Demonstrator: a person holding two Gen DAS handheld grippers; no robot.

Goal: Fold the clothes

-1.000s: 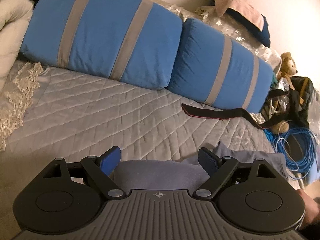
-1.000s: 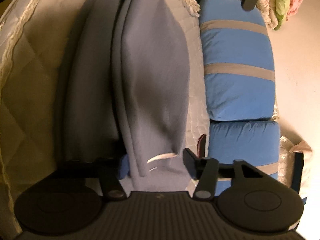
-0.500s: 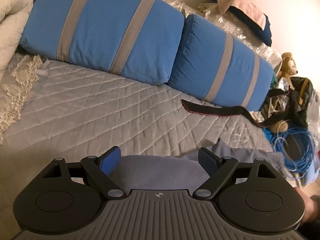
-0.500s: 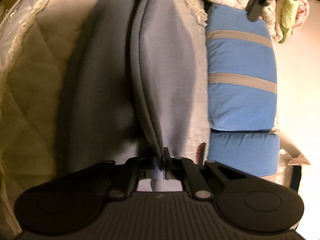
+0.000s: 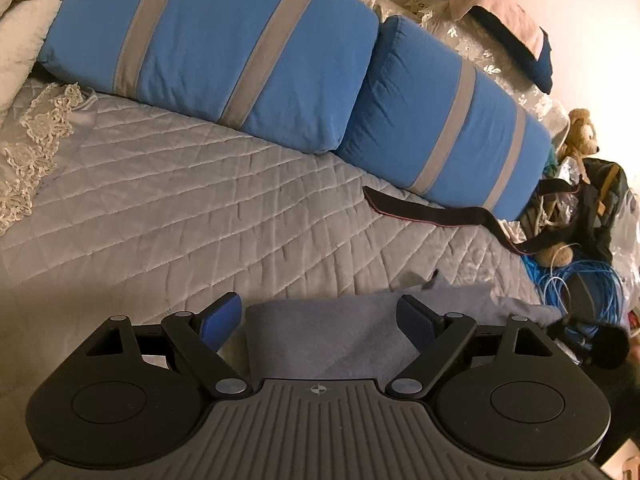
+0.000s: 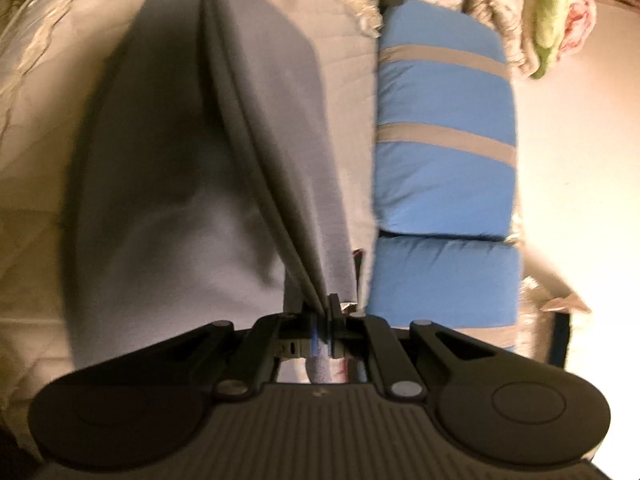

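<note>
Cloth (image 6: 168,208), grey and fleecy, lies along the quilt (image 5: 168,200) beside two blue cushions (image 6: 440,176), one long edge pulled up into a ridge. It looks soft, light and limp, so it should sag wherever it is unsupported and fold easily; a doubled hem or corner is likely the surest hold, since a single layer may slip. The right gripper (image 6: 323,340) has closed tight on the near end of that ridge, with two layers pinched between its pads. The left gripper (image 5: 318,322) hovers with jaws wide over the cloth's far end, which lies flat between them, unpressed. A black strap (image 5: 424,214) lies near the cushions, clear of the cloth.
</note>
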